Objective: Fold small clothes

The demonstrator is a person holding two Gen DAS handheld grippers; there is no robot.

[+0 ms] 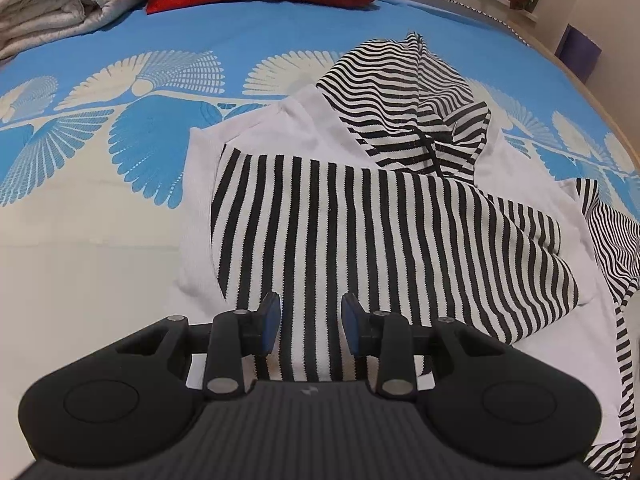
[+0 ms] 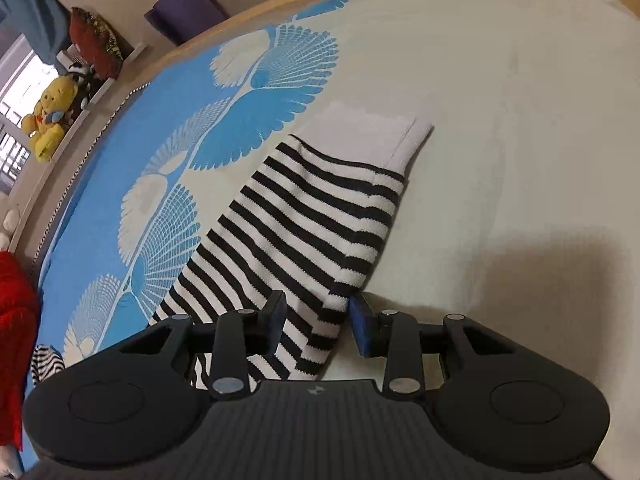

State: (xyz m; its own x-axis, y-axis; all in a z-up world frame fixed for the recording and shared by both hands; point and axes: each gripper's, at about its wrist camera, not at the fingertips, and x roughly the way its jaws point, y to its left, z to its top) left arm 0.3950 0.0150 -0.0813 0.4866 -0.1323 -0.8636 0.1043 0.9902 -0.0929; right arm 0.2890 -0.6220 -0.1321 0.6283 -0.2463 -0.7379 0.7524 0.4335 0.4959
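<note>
The striped garment (image 1: 360,208) lies crumpled on the bed (image 1: 100,240), near its right side. The left gripper (image 1: 311,322) is released, jaws apart above the striped fabric. The right gripper (image 2: 318,322) is also released, jaws straddling the sleeve (image 2: 304,220) edge without clamping it.

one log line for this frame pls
task: fold | item: striped top on bed | left gripper: jaws open over body | right gripper: jaws open astride sleeve
</note>
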